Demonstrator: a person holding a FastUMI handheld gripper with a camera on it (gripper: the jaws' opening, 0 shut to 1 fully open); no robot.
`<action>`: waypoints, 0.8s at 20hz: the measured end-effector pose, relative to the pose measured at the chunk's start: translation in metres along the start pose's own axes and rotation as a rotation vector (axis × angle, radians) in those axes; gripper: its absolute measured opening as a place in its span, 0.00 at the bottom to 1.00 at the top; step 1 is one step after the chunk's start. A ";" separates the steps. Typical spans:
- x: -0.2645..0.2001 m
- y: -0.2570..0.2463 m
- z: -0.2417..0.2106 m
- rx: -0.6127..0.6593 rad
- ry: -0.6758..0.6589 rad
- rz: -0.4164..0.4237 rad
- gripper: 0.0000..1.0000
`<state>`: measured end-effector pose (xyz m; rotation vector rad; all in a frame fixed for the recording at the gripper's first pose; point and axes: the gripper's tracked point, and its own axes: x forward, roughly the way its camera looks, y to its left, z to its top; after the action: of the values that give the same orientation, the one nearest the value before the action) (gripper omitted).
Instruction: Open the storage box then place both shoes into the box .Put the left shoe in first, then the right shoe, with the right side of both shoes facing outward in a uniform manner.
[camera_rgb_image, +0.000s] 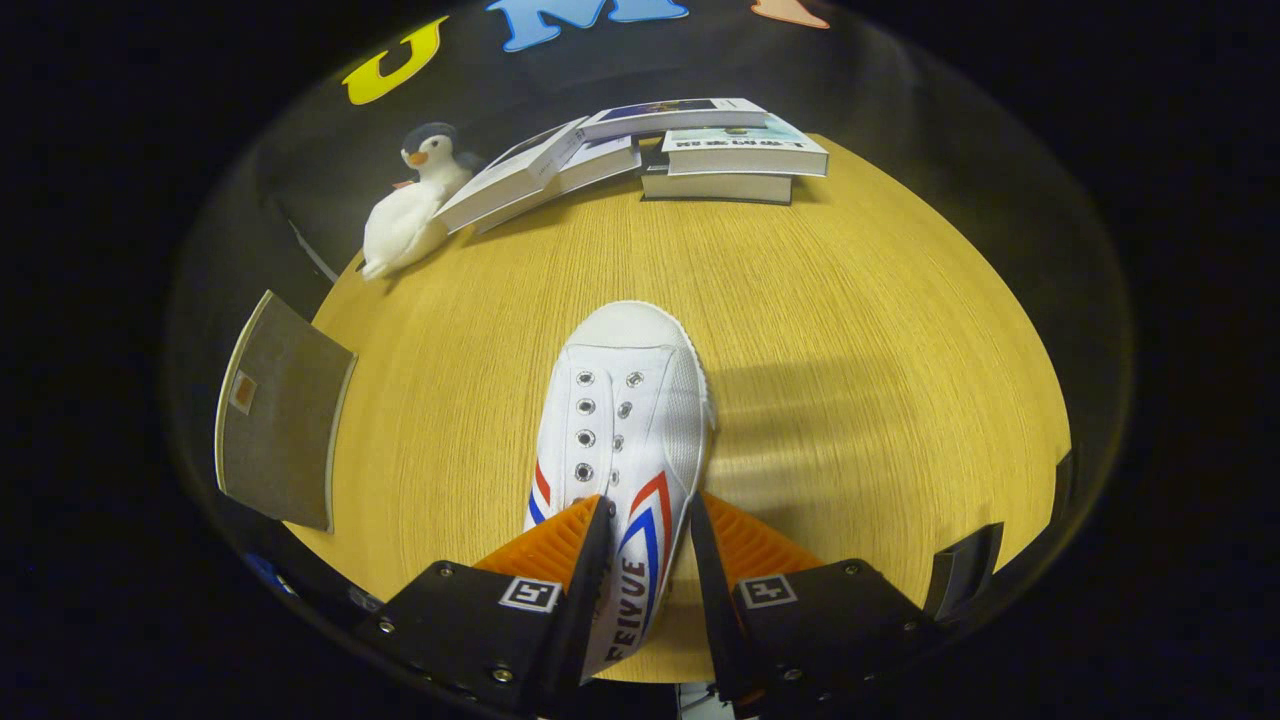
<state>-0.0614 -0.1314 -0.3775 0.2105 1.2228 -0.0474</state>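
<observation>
The fingers (645, 520) were clamped on the heel end of a white canvas shoe (625, 420) with metal eyelets, red-and-blue chevrons and "FEIYUE" lettering, toe pointing away over the wood-grain desk (850, 300), beyond it stacked books (735, 150), a plush penguin (415, 195) and a grey flat board (280, 410).
</observation>
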 end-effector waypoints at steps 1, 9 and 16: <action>0.007 0.003 -0.007 0.018 0.015 0.007 0.29; -0.009 0.009 0.000 0.176 -0.002 0.031 0.00; -0.047 0.058 0.028 0.164 -0.062 0.085 0.00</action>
<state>-0.0428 -0.0836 -0.3163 0.4007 1.1473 -0.0799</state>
